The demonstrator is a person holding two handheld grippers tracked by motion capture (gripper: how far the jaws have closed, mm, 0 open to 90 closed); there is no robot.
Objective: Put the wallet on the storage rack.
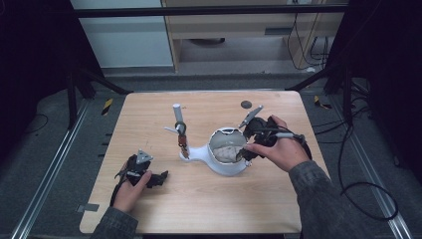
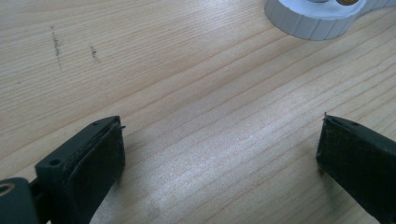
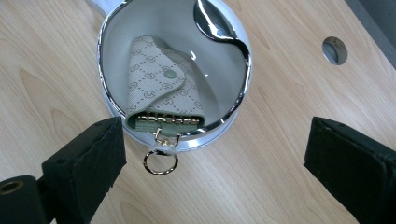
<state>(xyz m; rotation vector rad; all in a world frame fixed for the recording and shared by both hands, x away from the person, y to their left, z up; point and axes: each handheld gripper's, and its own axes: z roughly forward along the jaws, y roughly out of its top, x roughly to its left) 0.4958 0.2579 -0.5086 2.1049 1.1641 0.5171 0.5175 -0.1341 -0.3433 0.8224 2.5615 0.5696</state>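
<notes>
R fingers (image 3: 212, 163) wide apart; key pouch (image 3: 161, 88) in bowl (image 3: 243, 79).

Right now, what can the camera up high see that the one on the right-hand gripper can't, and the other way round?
High view alone: the person's hands, the left gripper resting apart at the near left, and a white upright post with a small stand beside the bowl.

Right gripper view alone: the patterned key pouch in detail, with its green snap, its row of gold hooks and a ring hanging over the chrome rim; the right gripper has open jaws with nothing between them.

Both: the white bowl, the pouch inside it, the wooden table and its round hole.
</notes>
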